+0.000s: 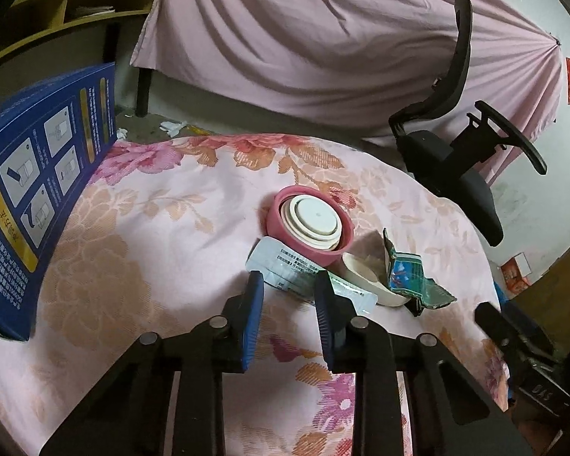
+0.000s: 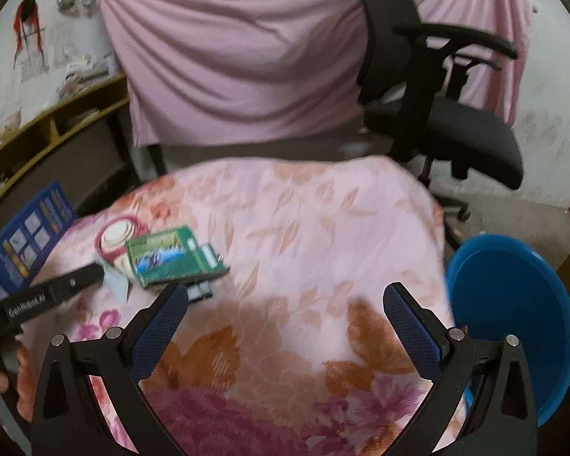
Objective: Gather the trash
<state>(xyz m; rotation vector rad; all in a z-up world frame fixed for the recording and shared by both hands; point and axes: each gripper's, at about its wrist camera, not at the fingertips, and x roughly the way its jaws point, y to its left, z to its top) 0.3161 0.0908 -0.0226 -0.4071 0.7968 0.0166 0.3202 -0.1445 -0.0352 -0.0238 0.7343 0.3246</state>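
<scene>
A pale printed sachet wrapper (image 1: 285, 266) lies on the floral-clothed table (image 1: 171, 228), in front of a pink lid (image 1: 309, 224). My left gripper (image 1: 289, 285) is open, its fingertips on either side of the wrapper's near edge, touching or just above it. A torn green packet (image 1: 410, 273) lies to its right beside a cream scoop (image 1: 361, 269). In the right wrist view the green packet (image 2: 171, 256) lies at left near the left gripper's arm (image 2: 53, 296). My right gripper (image 2: 285, 304) is wide open and empty above the cloth.
A blue box (image 1: 30, 197) stands at the table's left edge. A blue basin (image 2: 520, 319) sits below the table's right edge. A black office chair (image 2: 448, 114) stands behind the table, before a pink sheet-draped frame (image 2: 228, 57). Wooden shelves (image 1: 76, 7) are at far left.
</scene>
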